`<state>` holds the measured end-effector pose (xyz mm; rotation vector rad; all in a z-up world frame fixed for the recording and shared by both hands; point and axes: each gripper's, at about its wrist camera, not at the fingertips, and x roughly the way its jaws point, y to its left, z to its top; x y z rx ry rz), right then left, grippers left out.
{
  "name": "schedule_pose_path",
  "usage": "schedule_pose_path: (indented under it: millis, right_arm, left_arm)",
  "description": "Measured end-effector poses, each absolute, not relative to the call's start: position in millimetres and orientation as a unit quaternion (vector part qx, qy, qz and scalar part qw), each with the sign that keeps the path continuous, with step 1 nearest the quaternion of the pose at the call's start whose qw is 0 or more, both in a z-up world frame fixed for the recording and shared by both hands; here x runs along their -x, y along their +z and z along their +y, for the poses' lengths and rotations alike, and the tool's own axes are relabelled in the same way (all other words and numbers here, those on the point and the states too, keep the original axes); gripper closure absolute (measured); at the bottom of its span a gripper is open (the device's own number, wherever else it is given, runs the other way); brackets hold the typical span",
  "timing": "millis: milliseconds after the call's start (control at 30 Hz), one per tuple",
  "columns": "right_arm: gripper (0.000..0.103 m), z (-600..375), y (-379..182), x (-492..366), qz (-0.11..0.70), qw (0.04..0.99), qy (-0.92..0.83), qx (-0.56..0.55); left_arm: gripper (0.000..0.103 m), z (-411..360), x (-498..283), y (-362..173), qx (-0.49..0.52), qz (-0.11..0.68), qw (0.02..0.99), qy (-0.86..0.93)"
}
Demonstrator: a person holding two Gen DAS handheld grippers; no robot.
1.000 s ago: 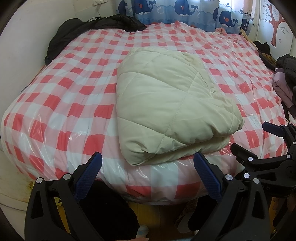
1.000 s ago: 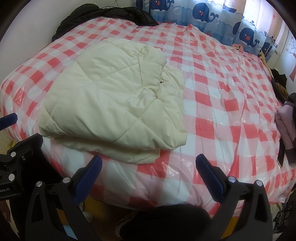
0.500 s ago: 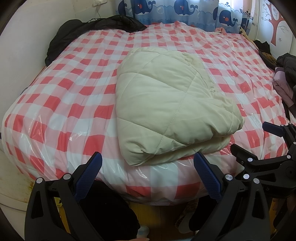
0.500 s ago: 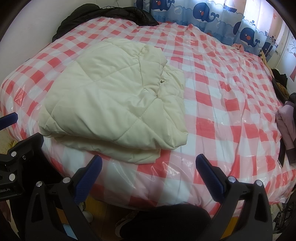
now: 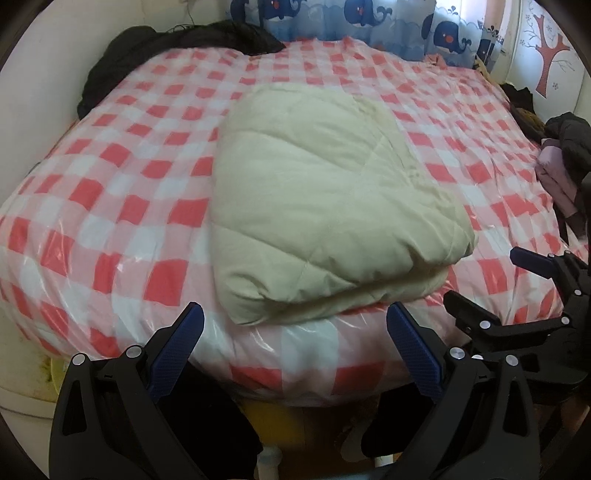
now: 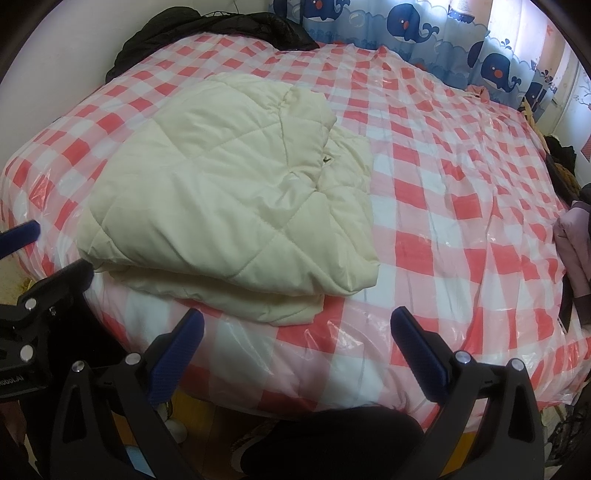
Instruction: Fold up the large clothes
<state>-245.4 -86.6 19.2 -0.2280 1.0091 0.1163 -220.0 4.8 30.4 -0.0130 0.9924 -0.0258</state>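
right gripper (image 6: pixel 295 332): jaws wide apart, empty | folded cream quilted coat (image 6: pixel 229 199): 10 o'clock on checked bed cover (image 6: pixel 443 229) | left gripper (image 6: pixel 33 266): 9 o'clock edge

We count one folded cream quilted coat (image 5: pixel 325 206), one checked bed cover (image 5: pixel 122 206), two grippers, one black garment (image 6: pixel 221 33) far left, one whale curtain (image 6: pixel 406 26).

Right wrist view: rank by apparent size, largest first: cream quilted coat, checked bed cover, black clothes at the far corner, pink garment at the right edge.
1. Checked bed cover, fills most of the view.
2. Cream quilted coat, folded, nearer the camera.
3. Black clothes.
4. Pink garment, cut off by the edge, so its place after the black clothes is unsure.
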Motion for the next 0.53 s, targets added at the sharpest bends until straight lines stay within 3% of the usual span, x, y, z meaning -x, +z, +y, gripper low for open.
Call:
schedule_pose_path:
  millis: [100, 533]
  right_arm:
    - [0.006, -85, 15, 248, 0.483, 0.867, 0.056, 0.108]
    - [0.006, -80, 29, 262, 0.476, 0.872, 0.052, 0.102]
  left_arm:
    - [0.008, 10, 229, 36, -0.034, 0.459, 0.887, 0.023]
    - [0.008, 84, 264, 63, -0.035, 0.441, 0.896, 0.052]
